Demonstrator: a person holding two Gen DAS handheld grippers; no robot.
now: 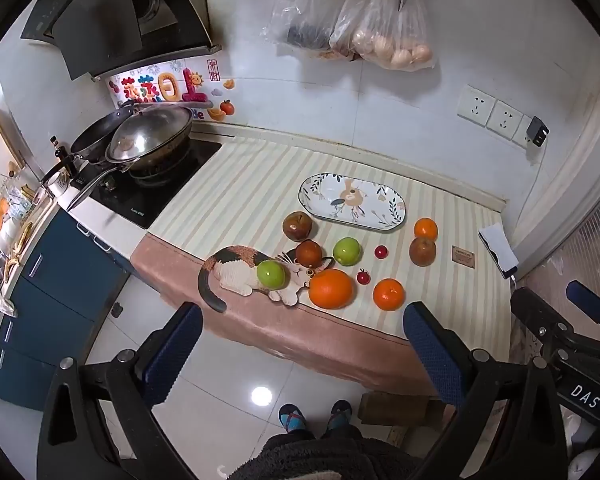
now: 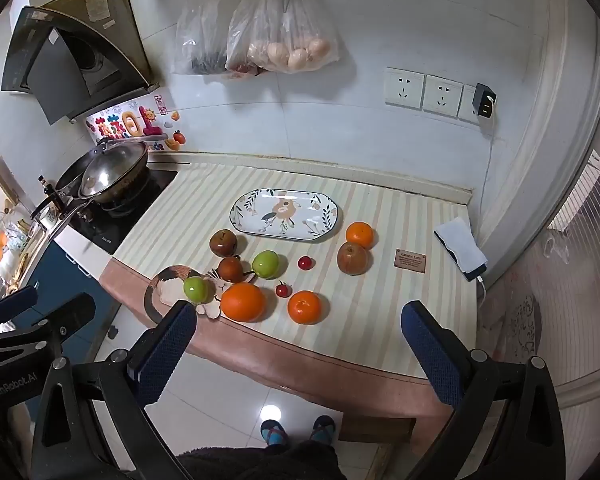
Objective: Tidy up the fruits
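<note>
Striped countertop (image 2: 380, 320) with fruit; "GenRobot.AI" left gripper (image 1: 302, 344), "DAS" right gripper (image 2: 298, 340), both wide, empty.

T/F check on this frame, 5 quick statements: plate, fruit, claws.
1. The patterned plate holds no fruit. True.
2. Both claws are shut on fruit. False: the left claw and the right claw stand open with nothing between the fingers, short of the table.
3. Two green apples are out; one green apple lies on the cat-shaped mat. True.
4. The big orange sits on the plate. False: it rests on the striped cloth near the front edge.
5. The wok is beside the phone. False: it sits on the stove at the left; the phone lies at the right edge.
</note>
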